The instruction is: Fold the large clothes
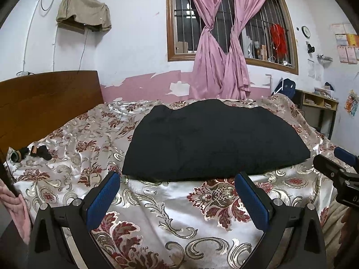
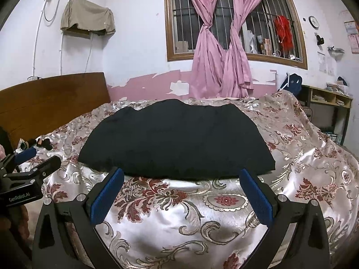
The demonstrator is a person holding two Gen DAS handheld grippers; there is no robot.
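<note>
In the left wrist view the left hand-held gripper [image 1: 177, 179] fills the bottom of the frame with its blue pads spread wide apart and nothing between them, its tips just short of the near edge of the black garment [image 1: 215, 139]. That garment lies in the middle of the frame as a broad, fairly flat dark slab on the bed [image 1: 157, 206], whose shiny flowered cover is rumpled around it. It looks already doubled over at least once, so the step in hand seems to be the approach for a further fold; the next move calls for lowering the tips to the near hem and pinching the cloth without catching the slippery cover beneath. The right hand-held gripper [image 1: 336, 165] pokes in at the right edge, beside the garment's near right corner. At the left edge, small dark objects [image 1: 33, 152] sit on the cover well apart from the garment, with the wooden headboard [image 1: 44, 98] behind them and pink curtains [image 1: 219, 51] across the barred window at the top. In the right wrist view the right hand-held gripper [image 2: 181, 177] is likewise spread apart and empty, its tips at the garment's near edge, which runs across the centre of the frame. The left hand-held gripper [image 2: 33, 159] enters from the left edge, near the garment's near left corner. Nothing lies on the garment or between it and either gripper; the loose folds of the cover are the likeliest nuisance.
</note>
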